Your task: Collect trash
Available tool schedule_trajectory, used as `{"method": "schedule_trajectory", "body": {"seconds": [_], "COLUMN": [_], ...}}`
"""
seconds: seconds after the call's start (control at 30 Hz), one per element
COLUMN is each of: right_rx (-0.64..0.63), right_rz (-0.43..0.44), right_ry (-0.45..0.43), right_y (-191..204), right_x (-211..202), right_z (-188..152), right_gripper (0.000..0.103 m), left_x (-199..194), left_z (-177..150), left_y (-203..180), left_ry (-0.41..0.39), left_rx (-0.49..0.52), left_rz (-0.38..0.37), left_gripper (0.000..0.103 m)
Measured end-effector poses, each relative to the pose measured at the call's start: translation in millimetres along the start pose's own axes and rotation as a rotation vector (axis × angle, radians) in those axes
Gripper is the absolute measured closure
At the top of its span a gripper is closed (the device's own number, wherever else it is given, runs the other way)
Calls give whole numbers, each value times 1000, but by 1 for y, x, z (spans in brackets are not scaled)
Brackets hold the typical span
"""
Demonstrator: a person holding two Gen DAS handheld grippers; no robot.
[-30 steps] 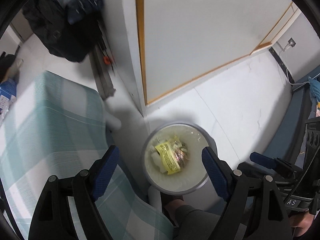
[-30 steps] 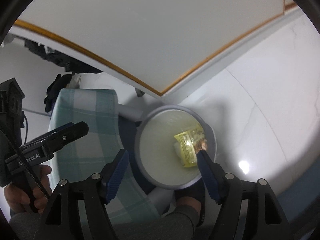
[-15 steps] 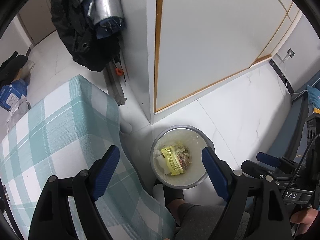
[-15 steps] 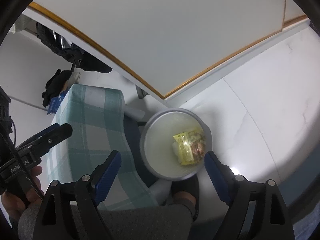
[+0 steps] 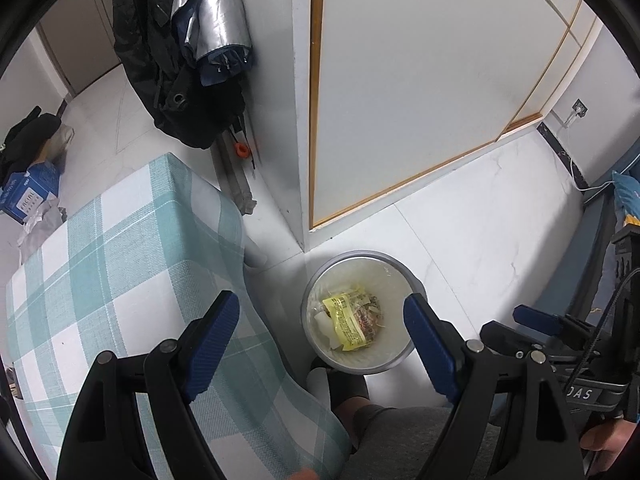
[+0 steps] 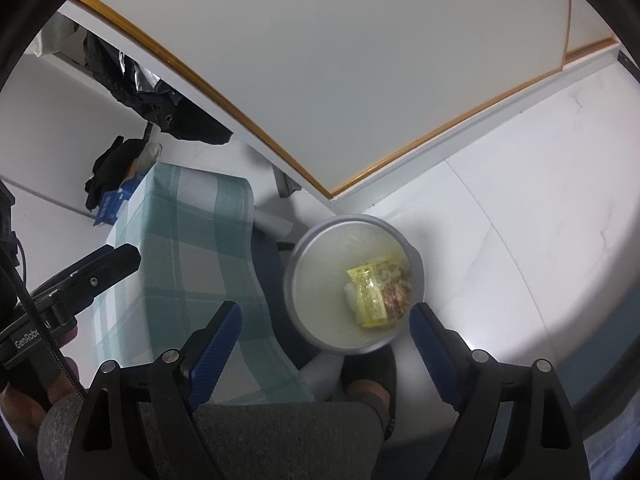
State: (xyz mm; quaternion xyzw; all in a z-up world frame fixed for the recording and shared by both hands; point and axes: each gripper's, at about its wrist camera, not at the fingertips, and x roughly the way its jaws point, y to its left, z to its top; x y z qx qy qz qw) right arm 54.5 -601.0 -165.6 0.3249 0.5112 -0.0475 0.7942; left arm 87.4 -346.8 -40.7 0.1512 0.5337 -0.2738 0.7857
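Two grippers hang over the scene, both spread wide and empty. Left gripper sits above the table edge. Bin stands on the floor beside the table, yellow wrapper inside it with other scraps. Right gripper frames the bin from above. Judgement: drop complete; lift both clear, jaws left apart, then seek remaining trash without knocking the bin.

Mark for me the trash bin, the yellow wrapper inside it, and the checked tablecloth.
trash bin [image 5: 394, 264]: left wrist view, on the far grey rim.
yellow wrapper [image 5: 347, 322]: left wrist view, on the printed yellow face.
checked tablecloth [image 6: 196, 224]: right wrist view, on the flat top.
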Motion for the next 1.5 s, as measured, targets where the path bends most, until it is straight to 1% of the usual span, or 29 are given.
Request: {"method": "schedule_trajectory", "body": {"seconds": [0.17, 0.37, 0.63, 1.17, 1.3, 1.5], "right_rx": [5, 13, 15, 12, 13, 8], "right_rz": [-1, -4, -1, -8, -10, -17], "right_ry": [-4, -5, -6, -10, -10, -10], "right_y": [-1, -3, -5, -5, -5, -4], "right_x": [-2, -3, -5, -8, -9, -8], "right_z": [-1, -2, -1, 0, 0, -1], "right_gripper": [17, 16, 16, 16, 16, 16], "left_x": [-2, -4, -5, -4, -5, -10], "left_z": [-1, -2, -1, -4, -5, -6], "left_y": [-1, -5, -8, -8, -9, -12], "left_ry": [-4, -15, -17, -16, -24, -57], "left_rx": [-10, 14, 21, 9, 28, 40], "left_rz": [-4, -4, -7, 0, 0, -14], "left_gripper": [21, 21, 21, 21, 21, 21]}}
